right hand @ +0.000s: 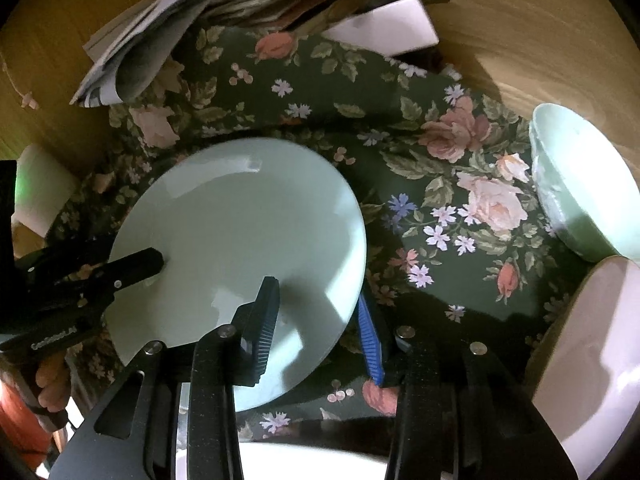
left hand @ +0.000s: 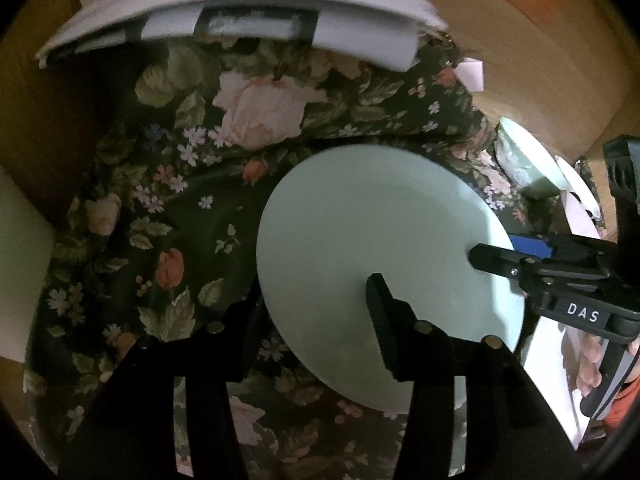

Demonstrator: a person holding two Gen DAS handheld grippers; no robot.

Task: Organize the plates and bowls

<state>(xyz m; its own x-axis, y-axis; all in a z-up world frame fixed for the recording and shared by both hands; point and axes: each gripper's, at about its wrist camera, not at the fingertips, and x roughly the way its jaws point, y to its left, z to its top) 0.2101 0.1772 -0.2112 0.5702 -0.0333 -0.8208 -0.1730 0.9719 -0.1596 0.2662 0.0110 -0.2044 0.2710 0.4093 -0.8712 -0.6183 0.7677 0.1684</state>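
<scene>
Wooden surface [right hand: 520, 40], pale and grained, carries a dark green floral cloth [right hand: 340, 92] that lies rumpled under most of the dishes. On the cloth, near its middle, a pale green plate [right hand: 240, 216] is tilted, its near edge raised off the fabric; nothing lies on it. Both claws grip this one plate from opposite sides. The left claw [left hand: 316, 312] straddles the near-left rim, one black finger on the upper face and the other beneath the rim against the cloth, so that it pinches the plate. The right claw [right hand: 320, 324] likewise pinches the plate's edge, a black ribbed pad [right hand: 266, 320] on the upper face and a blue ribbed pad [right hand: 370, 340] under the rim; in the left wrist view it enters from the right with the letters DAS on its body. To the right of the plate, well apart from it, a pale green bowl [right hand: 580, 184] rests on the cloth's edge, empty as far as its interior shows. Just beside the bowl, nearer the camera, lies a white dish [right hand: 592, 344], also bare. Beyond the cloth, a stack of papers and envelopes [right hand: 132, 60] lies on the surface. Fingers of a hand [right hand: 50, 380] and an orange sleeve [right hand: 20, 420] show behind the left claw.
</scene>
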